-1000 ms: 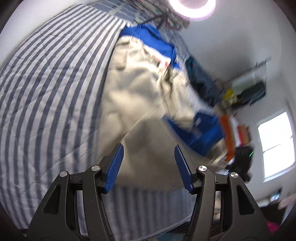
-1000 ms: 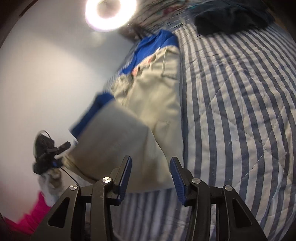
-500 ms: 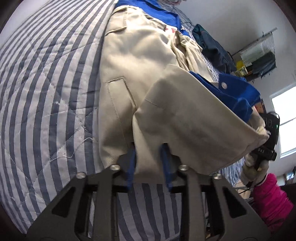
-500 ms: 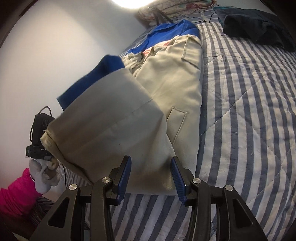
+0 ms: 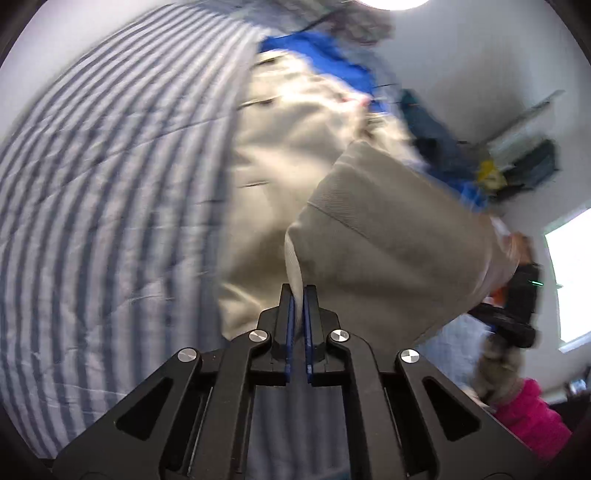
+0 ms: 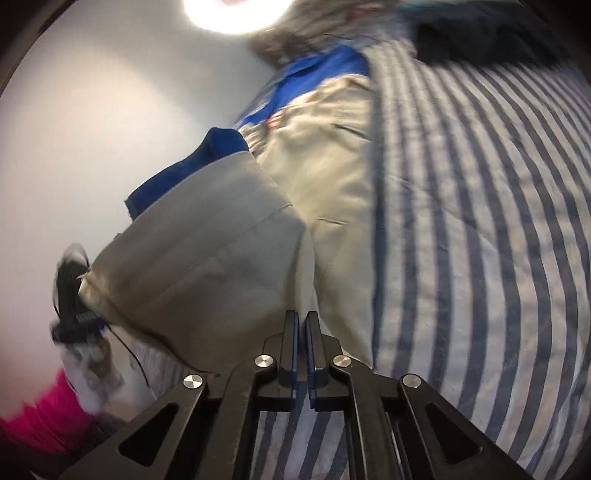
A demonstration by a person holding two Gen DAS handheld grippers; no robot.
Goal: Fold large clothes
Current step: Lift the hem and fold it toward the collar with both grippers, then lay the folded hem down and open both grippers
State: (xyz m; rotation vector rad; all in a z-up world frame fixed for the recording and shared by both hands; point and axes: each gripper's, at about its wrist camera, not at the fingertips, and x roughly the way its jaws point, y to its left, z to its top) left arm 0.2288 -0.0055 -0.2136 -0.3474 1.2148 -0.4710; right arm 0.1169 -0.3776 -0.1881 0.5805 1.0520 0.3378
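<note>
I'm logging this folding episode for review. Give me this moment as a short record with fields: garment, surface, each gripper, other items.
garment: beige jacket with blue collar and lining, lower hem lifted
surface: striped quilt
left gripper: shut on the jacket hem
right gripper: shut on the jacket hem
other items: dark clothing at the far end of the quilt
image quality: motion blur in both views

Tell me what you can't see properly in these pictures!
- Left wrist view: the striped blue-and-white quilt and beige-and-blue jacket are smeared by motion blur.
- Right wrist view: the dark clothing heap is blurred and cut by the top edge.
- Both views: the jacket's underside is hidden by its own folded layers.
</note>
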